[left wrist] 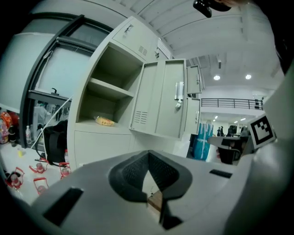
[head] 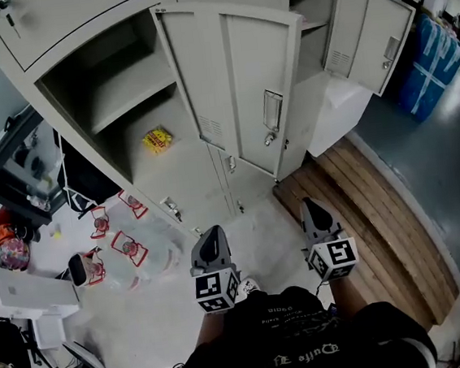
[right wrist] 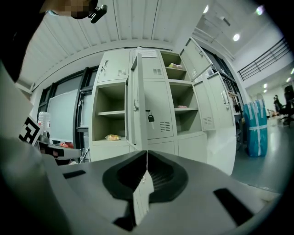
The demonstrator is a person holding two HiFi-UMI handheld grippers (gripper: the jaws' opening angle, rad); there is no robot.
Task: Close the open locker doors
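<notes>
Down in front of the lockers (head: pixel 73 16), both sets of jaws are pressed together with nothing in them. The left gripper (head: pixel 212 231) and right gripper (head: pixel 311 205) point at the cabinet but sit well apart from it, I'd guess so the closed tips can just shove. The nearest open locker door (head: pixel 236 88) sticks straight out, pale grey, handle facing us. A second door (head: pixel 378 41) hangs open further right.

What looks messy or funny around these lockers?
Two locker doors hang open: the middle door and the right door. A yellow packet lies alone in the open left locker, and clear bottles clutter the floor beside it.
</notes>
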